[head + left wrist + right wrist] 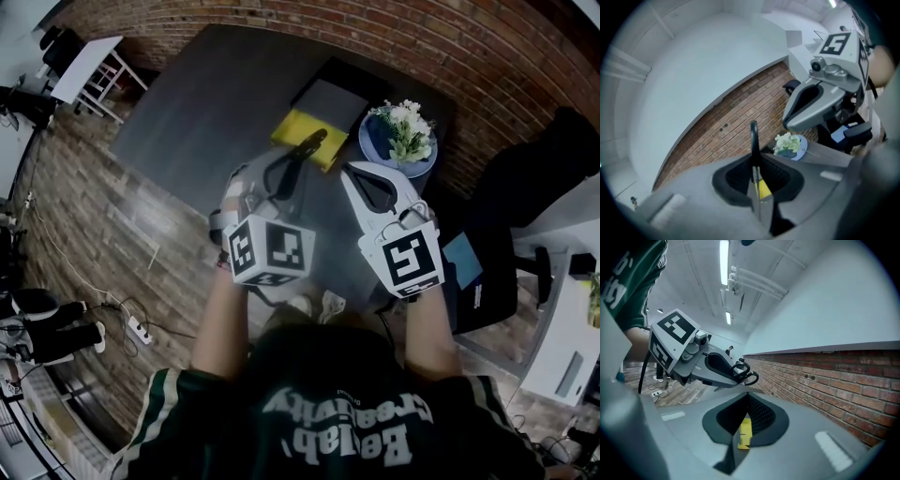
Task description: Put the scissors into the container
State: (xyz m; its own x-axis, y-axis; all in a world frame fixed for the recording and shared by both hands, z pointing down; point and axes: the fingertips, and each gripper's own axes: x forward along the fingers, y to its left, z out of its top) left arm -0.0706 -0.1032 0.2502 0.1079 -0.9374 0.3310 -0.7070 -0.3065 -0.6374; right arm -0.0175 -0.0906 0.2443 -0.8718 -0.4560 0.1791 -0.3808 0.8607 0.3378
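Scissors (753,136) clamped in left hand-held gripper (755,164), right hand-held gripper (746,403) closed, flowers (405,127) in blue bowl (373,139)

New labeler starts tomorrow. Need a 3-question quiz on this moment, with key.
1. Pick one: what sticks out of the left claw?
A) a pen
B) scissors
C) a spoon

2. Fill in: in the head view, to the right of the yellow container on the table, a blue dish holds ____.

3. True or false: the scissors already lie inside the yellow container.

Key
1. B. The left claw is shut on the blades, and the black handle loop points away from it.
2. Flowers.
3. False. They are held in the left claw above the table.
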